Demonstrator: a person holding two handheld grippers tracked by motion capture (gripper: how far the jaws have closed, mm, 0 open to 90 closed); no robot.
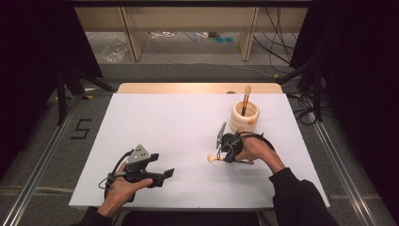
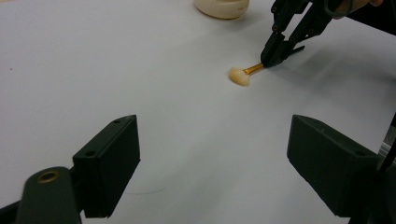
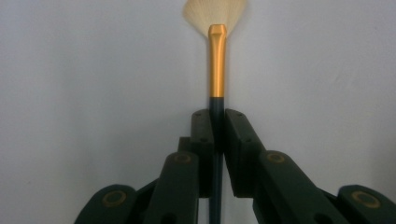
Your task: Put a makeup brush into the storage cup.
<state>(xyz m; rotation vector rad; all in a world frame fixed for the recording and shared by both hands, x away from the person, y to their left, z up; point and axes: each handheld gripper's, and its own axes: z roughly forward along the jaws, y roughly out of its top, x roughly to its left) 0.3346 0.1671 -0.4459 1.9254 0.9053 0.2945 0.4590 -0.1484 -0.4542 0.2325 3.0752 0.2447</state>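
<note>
Right gripper clamped on fan brush handle, left gripper spread wide, holding nothing

I am in a lab or a recording studio, not a home. My surface is a plain white board, and black curtains hang on both sides of it. Metal rails run along the grey floor, where a number 5 is marked. Loose cables lie behind, near bare wooden frames, and black stands are beside the surface.
</note>
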